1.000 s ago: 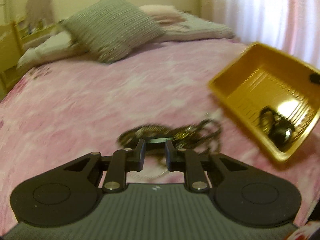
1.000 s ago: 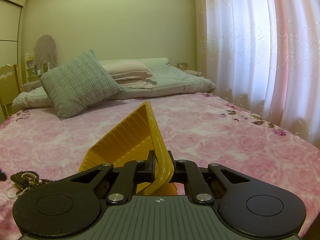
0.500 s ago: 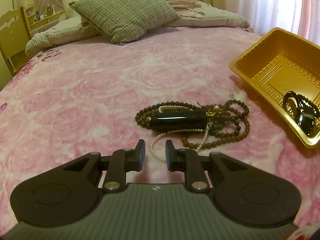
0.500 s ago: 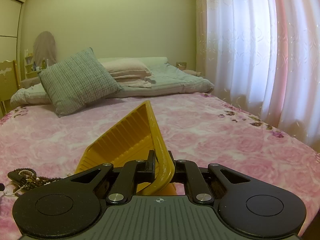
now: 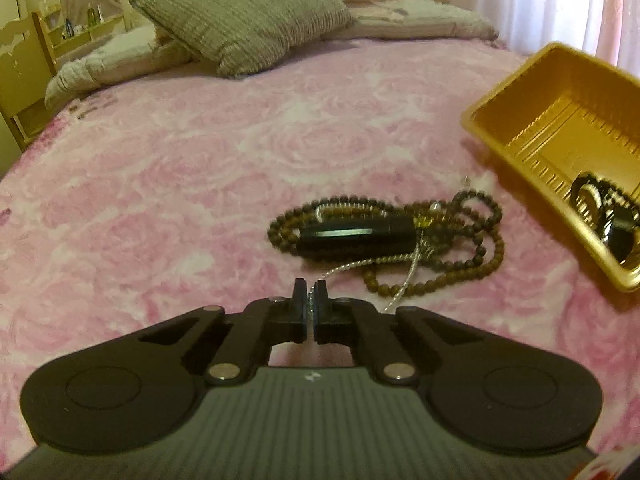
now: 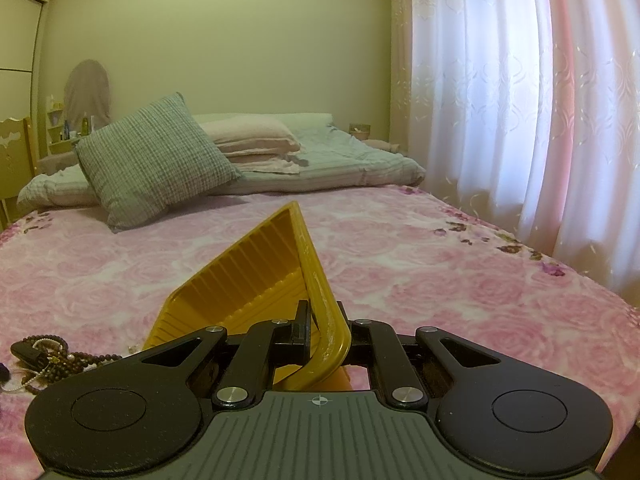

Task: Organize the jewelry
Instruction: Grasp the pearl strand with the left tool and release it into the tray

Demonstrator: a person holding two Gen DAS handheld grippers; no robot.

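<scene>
My left gripper (image 5: 310,292) jaws just closed, pinching thin silver bead chain (image 5: 360,266) from brown bead pile (image 5: 460,236) on pink bedspread (image 5: 180,184). My right gripper (image 6: 324,320) clamped tilted gold plastic tray (image 6: 256,276) rim.

No readable text, number or brand shows anywhere; the only signs are a small white mark on the left gripper (image 5: 310,294) body and a crosshair symbol on the right gripper (image 6: 326,322) body.

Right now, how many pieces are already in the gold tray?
2 visible: a beaded bracelet at the low end of the tray, and a glossy dark piece right beside it. More may hide beneath them.
</scene>
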